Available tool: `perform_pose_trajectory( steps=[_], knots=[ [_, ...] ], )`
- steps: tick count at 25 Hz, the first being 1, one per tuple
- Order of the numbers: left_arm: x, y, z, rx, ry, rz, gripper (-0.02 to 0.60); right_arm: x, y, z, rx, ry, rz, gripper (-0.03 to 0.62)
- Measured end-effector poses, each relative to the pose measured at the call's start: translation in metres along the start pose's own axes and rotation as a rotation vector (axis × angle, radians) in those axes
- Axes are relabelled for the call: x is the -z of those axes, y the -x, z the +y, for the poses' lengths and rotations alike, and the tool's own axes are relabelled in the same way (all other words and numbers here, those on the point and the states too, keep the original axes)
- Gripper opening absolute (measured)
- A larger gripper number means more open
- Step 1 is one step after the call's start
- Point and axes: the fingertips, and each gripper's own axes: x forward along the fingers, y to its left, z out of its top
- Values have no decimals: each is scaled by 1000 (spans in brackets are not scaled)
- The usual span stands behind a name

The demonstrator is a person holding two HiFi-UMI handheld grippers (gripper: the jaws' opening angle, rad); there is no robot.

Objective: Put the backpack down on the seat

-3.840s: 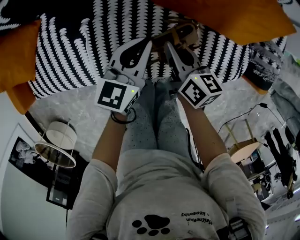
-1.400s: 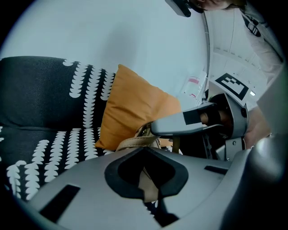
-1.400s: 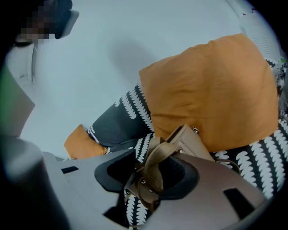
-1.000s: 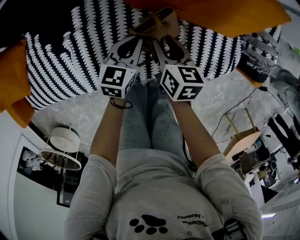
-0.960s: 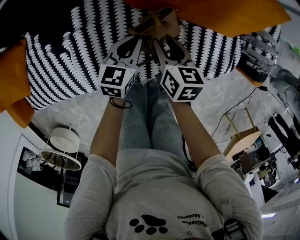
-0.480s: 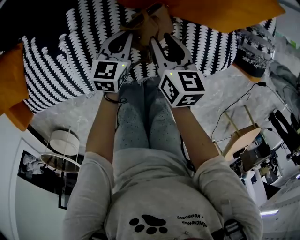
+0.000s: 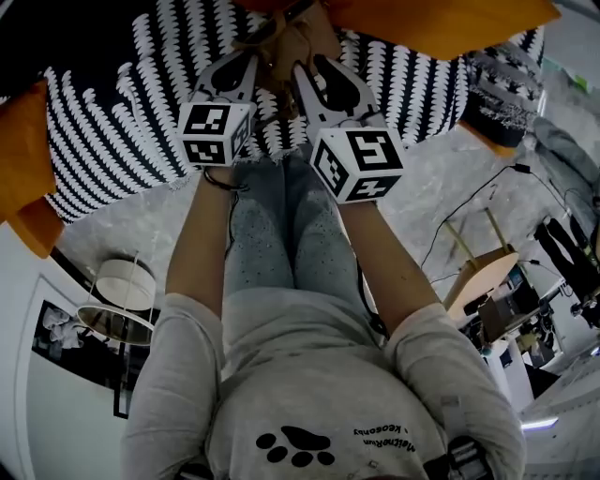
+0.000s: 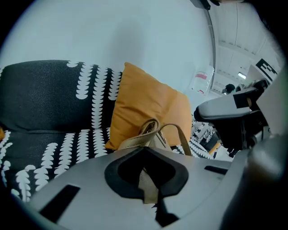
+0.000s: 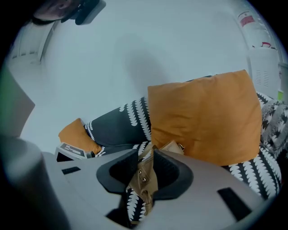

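Observation:
A tan backpack hangs over the black-and-white patterned sofa seat, close to an orange cushion. My left gripper is shut on one tan strap, which runs down between its jaws; the bag's top shows just past them. My right gripper has a riveted tan strap pinched between its jaws, which are closing. The bag's top peeks above them, in front of the orange cushion. Whether the bag's bottom touches the seat is hidden.
A second orange cushion lies at the sofa's left end. A patterned throw lies at the right end. On the grey floor stand a lamp and a round wooden stool, with a cable trailing.
Both grippers and the backpack have moved forward over the sofa seat, toward the orange cushion. Each gripper keeps its strap.

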Motion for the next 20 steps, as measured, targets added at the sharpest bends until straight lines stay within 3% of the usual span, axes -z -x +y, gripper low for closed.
perform_pose_trajectory(
  steps=[9,15,20],
  knots=[
    [-4,18,-26,10,18,-9,20,-5,14,5,12,46,28,44],
    [-40,32,-53,26,-4,-52,20,-31,33,6,-3,71,13,34],
    [-82,82,-70,29,-26,-97,20,-58,65,41,-24,108,-2,34]
  ],
)
